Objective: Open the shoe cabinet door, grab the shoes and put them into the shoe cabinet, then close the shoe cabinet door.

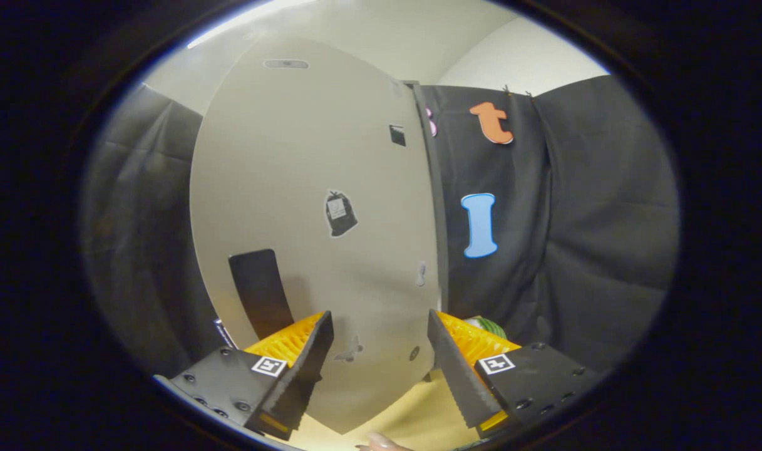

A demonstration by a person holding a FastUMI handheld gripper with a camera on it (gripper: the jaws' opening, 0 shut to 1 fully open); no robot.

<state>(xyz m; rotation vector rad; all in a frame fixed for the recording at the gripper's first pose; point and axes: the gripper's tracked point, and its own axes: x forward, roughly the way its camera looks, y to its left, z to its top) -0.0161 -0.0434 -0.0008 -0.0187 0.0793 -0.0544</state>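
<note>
The shoe cabinet's beige door (312,175) stands close ahead of my gripper (377,319) and spans most of what I see. A black handle plate (260,291) sits low on the door, just beyond my left finger. The fingers are apart with nothing between them, and the door's lower face shows through the gap. A dark strip (436,188) runs down the door's right edge. I cannot tell whether the door is ajar or shut. A small green and white thing (490,326) peeks out behind the right finger; what it is cannot be told.
Black cloth walls (581,219) hang to the right and left of the door. A pale yellowish floor (418,413) shows below the door. A person's fingertip (381,441) pokes in under the fingers.
</note>
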